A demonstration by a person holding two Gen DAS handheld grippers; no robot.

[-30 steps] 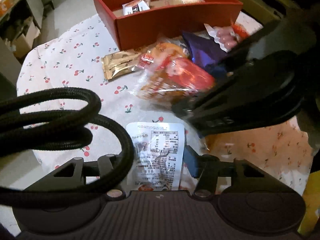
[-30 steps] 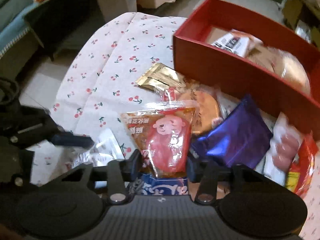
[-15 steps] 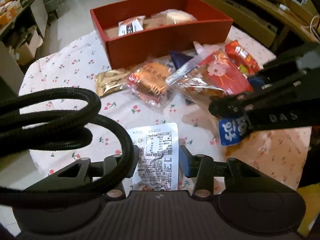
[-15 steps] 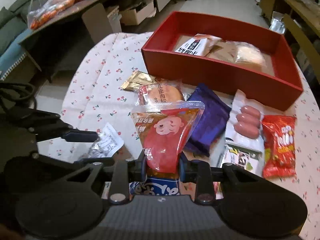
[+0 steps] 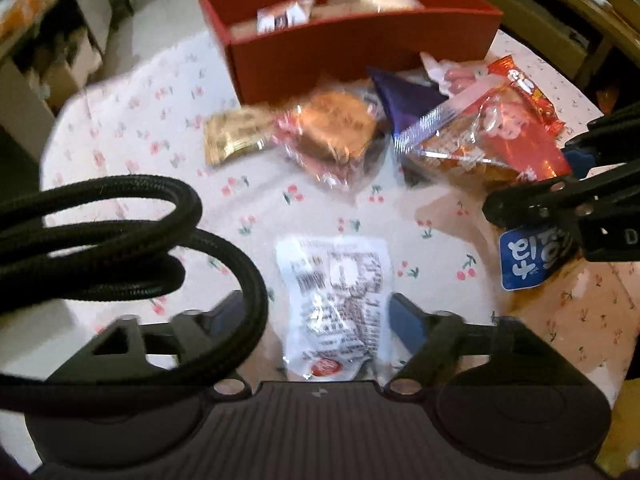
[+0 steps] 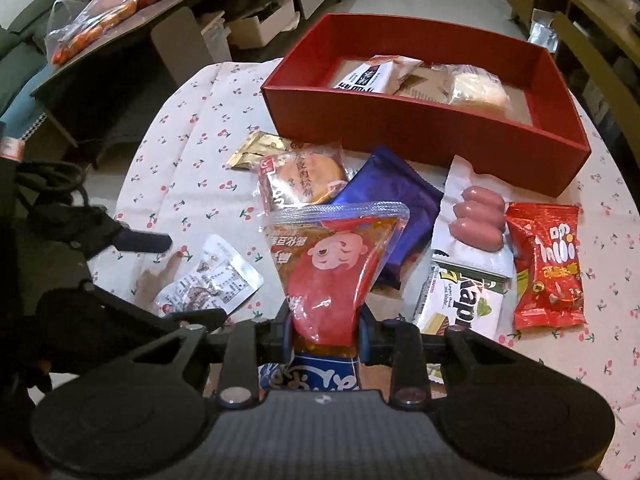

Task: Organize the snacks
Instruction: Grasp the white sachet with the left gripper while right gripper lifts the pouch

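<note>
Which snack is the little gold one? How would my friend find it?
Find the big red box on the cherry tablecloth. Just before its left front corner lies the gold packet, half tucked under a clear-wrapped round cake. It is the only shiny gold wrapper there, at the left end of the pile.

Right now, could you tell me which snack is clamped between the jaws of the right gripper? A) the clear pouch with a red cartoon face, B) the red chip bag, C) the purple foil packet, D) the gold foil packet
A: the right gripper has its jaws shut on the clear pouch with a red cartoon face, held up off the cherry-print tablecloth, while the other three snacks lie flat on it.
</note>
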